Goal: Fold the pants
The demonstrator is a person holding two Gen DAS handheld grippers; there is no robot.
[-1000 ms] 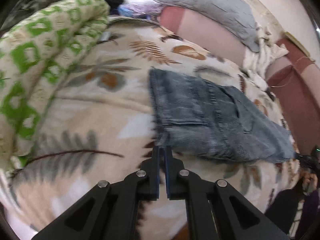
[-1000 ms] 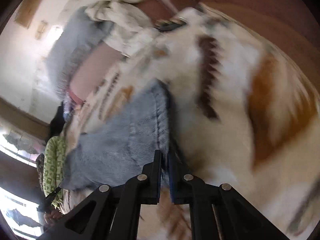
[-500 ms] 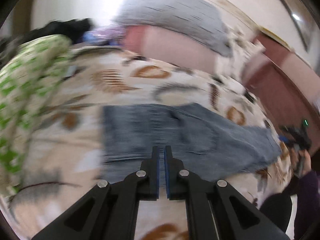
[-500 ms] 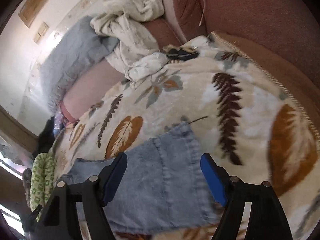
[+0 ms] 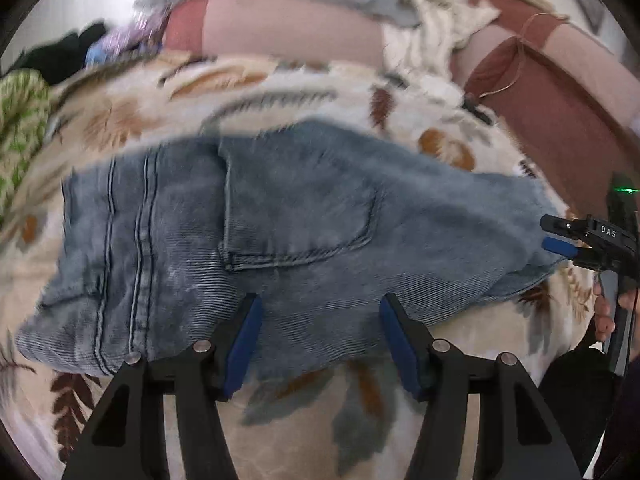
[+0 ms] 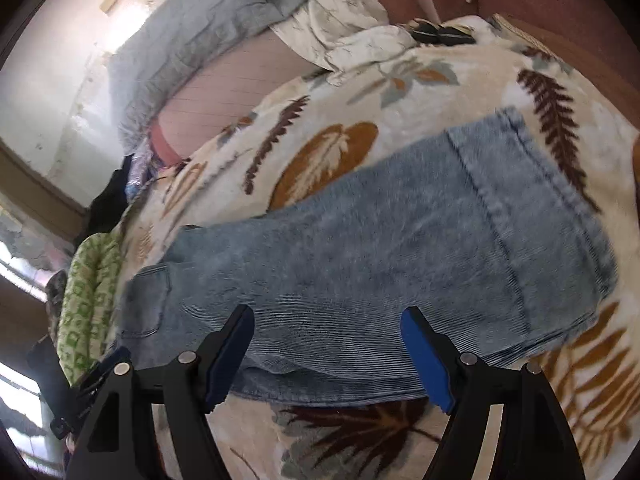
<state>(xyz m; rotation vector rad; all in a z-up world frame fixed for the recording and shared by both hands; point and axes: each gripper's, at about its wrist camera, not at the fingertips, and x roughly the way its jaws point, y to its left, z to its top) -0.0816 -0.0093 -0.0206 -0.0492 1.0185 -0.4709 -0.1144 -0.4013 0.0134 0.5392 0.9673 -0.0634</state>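
Item one, at far left of my left wrist view: a green-and-white patterned quilt (image 5: 18,120), bunched at the edge of the leaf-print blanket (image 5: 280,84). Item two, centre: the pants (image 5: 280,220), faded blue denim, folded and lying flat across that blanket with a back pocket facing up; my left gripper (image 5: 320,334) hangs just over their near edge, jaws spread wide and holding nothing. Item three, right: my right gripper (image 6: 326,354), likewise released above the near hem, with a grey pillow (image 6: 192,36) far behind.
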